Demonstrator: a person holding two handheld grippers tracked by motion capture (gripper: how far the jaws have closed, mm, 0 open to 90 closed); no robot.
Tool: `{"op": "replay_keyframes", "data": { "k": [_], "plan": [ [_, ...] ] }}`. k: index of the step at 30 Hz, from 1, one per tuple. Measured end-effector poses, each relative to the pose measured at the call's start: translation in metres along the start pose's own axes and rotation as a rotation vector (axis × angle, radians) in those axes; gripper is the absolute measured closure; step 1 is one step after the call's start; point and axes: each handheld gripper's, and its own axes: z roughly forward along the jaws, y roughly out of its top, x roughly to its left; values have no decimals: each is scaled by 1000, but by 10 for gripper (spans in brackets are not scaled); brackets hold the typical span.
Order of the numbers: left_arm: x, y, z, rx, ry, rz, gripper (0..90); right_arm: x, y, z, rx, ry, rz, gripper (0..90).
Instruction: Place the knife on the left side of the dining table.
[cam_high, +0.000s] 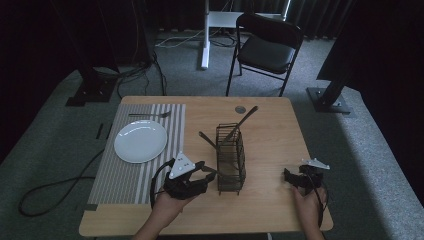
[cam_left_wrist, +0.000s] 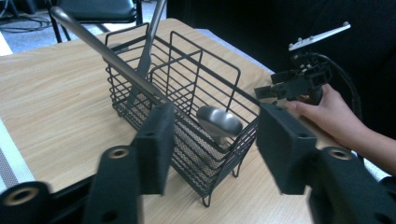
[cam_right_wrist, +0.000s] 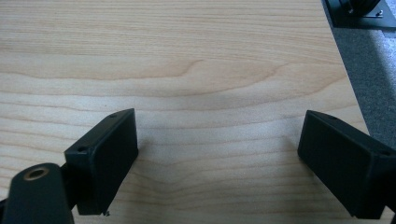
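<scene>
wire basket (cam_left_wrist: 187, 107), spoon (cam_left_wrist: 217, 122), knife (cam_left_wrist: 148, 49) inside

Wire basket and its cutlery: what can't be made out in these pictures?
- Spoon bowl in the wire basket, left gripper view: partly behind the mesh.
- Small round thing on the table, high view: too small to identify.
- Utensil top, left gripper view: cut off by the upper edge.

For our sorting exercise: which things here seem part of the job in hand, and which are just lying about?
Likely in the job:
left gripper, jaws open at the basket
wire basket
spoon and another utensil in it
plate
fork
striped mat

Lying about:
right gripper, open over bare table
chair
floor cables
</scene>
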Motion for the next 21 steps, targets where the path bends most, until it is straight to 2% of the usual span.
{"op": "replay_keyframes", "data": {
  "k": [5, 8, 10, 11, 16, 18, 21],
  "plan": [
    [3, -3, 3, -7, -23, -41, 663, 0, 0, 0, 0, 0, 1, 116],
    [4, -4, 4, -11, -21, -39, 734, 0, 0, 0, 1, 0, 1, 116],
    [4, -3, 6, -12, -30, -47, 744, 0, 0, 0, 0, 0, 1, 116],
    [4, -2, 6, -12, -18, -32, 747, 0, 0, 0, 0, 0, 1, 116],
    [6, 1, 8, -12, -16, -33, 754, 0, 0, 0, 0, 0, 1, 117],
    [5, 4, 10, -8, -17, -18, 755, 0, 0, 0, 0, 0, 1, 117],
    [2, 14, 15, -9, -26, 36, 756, 0, 0, 0, 0, -1, 1, 117]
  ]
}}
